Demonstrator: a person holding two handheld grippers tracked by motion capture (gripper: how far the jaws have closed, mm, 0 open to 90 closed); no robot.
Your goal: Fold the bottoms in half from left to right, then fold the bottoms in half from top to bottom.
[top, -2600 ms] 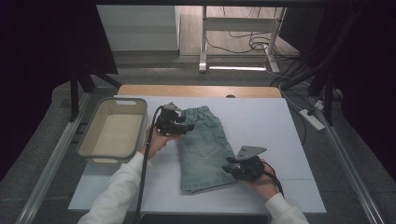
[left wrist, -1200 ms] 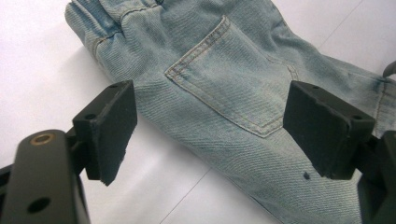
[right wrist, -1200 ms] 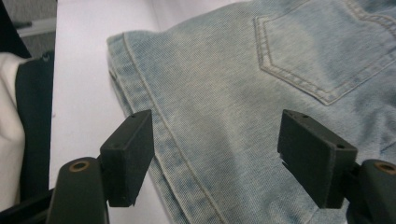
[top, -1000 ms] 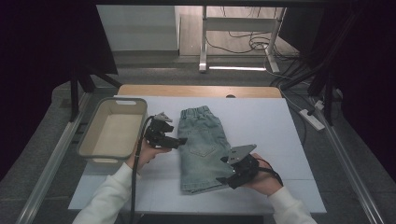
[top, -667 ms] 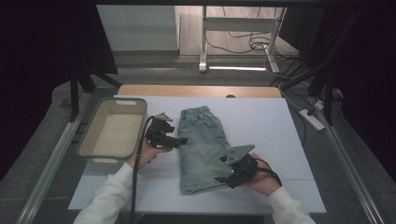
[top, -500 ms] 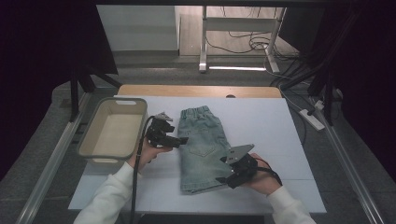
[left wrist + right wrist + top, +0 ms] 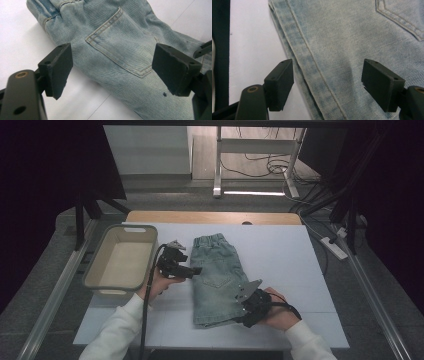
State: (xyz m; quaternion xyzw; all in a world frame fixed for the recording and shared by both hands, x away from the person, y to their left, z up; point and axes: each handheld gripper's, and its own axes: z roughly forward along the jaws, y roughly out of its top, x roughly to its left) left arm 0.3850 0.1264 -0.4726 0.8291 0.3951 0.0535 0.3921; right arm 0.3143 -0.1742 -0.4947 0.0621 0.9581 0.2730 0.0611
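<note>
I have the denim shorts (image 7: 218, 279) lying flat mid-desk, waistband toward the far edge, hems toward the near edge. My left tool (image 7: 196, 270) hangs wide open at their left side by the back pocket (image 7: 125, 45), gripping nothing. My right tool (image 7: 239, 309) gapes over the near hem, empty.

Right of the denim shorts (image 7: 216, 277) the table (image 7: 285, 250) lies free; a bin (image 7: 121, 262) blocks the left

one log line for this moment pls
denim shorts: folded, flat on table | left gripper: open over back pocket | right gripper: open at hem edge
</note>
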